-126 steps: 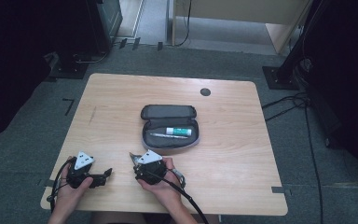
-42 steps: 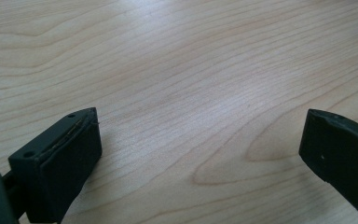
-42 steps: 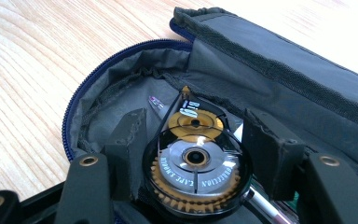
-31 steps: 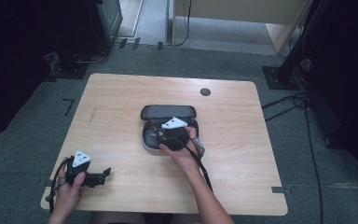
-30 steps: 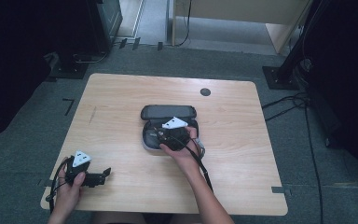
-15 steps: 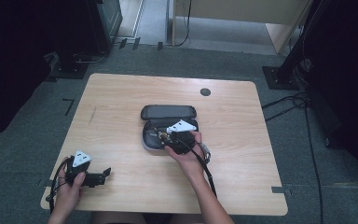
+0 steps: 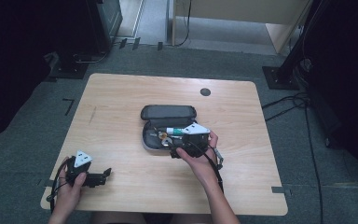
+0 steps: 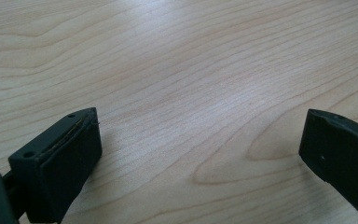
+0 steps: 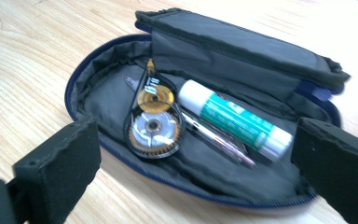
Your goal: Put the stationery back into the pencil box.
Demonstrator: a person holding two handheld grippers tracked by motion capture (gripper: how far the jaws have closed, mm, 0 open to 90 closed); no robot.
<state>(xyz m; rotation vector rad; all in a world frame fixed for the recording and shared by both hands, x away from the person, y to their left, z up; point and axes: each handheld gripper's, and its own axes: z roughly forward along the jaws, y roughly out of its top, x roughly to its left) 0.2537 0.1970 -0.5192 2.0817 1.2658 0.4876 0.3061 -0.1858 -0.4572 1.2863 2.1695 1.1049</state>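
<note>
An open dark pencil case (image 7: pixel 154 141) lies in the middle of the wooden table (image 7: pixel 121 107), its lid (image 7: pixel 168 112) folded back. Inside it are a white and green glue stick (image 9: pixel 233 117), a round correction-tape dispenser (image 9: pixel 153 122) and a thin pen (image 9: pixel 219 140). My right gripper (image 7: pixel 171 145) (image 9: pixel 200 140) hovers at the case's near right edge, open, with the case's contents between and beyond its jaws and nothing gripped. My left gripper (image 7: pixel 103 177) (image 8: pixel 200 126) rests near the front left edge, open over bare wood.
A small dark round hole (image 7: pixel 205 91) sits near the table's far edge. Cables (image 7: pixel 307 126) run over the grey floor to the right, and dark equipment stands (image 7: pixel 74 60) are behind the table.
The right gripper went from the table's front edge up to the case, then over the last second drew back a little to the right. The left gripper stayed put.
</note>
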